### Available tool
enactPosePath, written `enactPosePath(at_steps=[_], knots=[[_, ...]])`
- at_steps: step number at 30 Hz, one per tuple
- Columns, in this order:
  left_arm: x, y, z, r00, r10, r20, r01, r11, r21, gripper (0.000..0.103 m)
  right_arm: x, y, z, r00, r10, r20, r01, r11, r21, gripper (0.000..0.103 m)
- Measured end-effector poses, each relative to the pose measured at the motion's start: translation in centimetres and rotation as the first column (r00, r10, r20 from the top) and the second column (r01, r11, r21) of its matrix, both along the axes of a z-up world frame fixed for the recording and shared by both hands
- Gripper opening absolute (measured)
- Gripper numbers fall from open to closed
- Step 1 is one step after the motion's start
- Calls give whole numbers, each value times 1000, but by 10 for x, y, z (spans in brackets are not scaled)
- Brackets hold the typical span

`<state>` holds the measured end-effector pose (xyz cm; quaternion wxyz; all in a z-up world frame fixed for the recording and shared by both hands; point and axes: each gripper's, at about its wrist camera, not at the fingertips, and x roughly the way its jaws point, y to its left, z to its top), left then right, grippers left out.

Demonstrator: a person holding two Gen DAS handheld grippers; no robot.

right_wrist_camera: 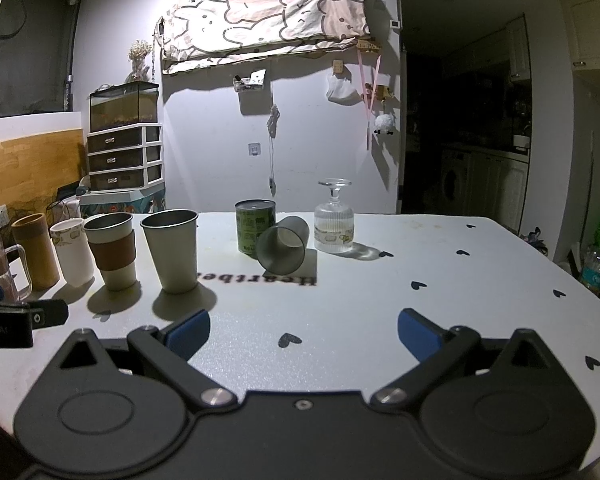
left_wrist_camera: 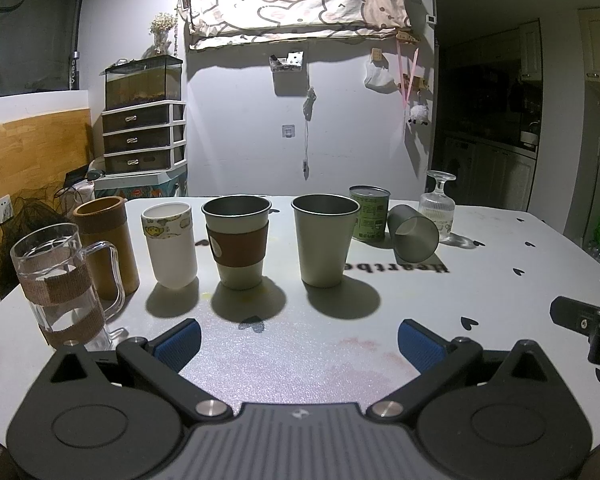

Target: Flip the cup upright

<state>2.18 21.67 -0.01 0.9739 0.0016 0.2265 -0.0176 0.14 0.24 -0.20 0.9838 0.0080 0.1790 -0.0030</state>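
Both grippers hover spread wide and empty above the table (right_wrist_camera: 440,280).

Right gripper (right_wrist_camera: 304,334) and left gripper (left_wrist_camera: 299,344) grasp nothing. At 12 o'clock in the right wrist view, the grey tumbler (right_wrist_camera: 282,250) lies on its side, mouth toward the camera, touching the green can (right_wrist_camera: 254,226) at its 10 o'clock; an inverted glass (right_wrist_camera: 334,220) stands at 2 o'clock.

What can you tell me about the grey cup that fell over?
The grey cup looks like frosted, see-through plastic or glass, plain, with no handle. It lies tipped on its side on the white table, its open mouth facing the cameras and looking empty. It rests right beside the green can, seemingly leaning on it, with the upside-down glass just past it. Neither gripper touches it.
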Motion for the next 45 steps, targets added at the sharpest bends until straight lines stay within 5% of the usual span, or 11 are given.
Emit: enactPosePath(at_steps=[27, 45], knots=[[-1, 0, -7, 1000, 12, 0, -12, 1000, 19, 103, 21, -4, -6, 1000, 11, 1, -11, 999, 45, 102], [-2, 21, -26, 1000, -13, -20, 12, 999, -34, 103, 183, 20, 16, 1000, 30, 0, -30, 999, 42, 102]])
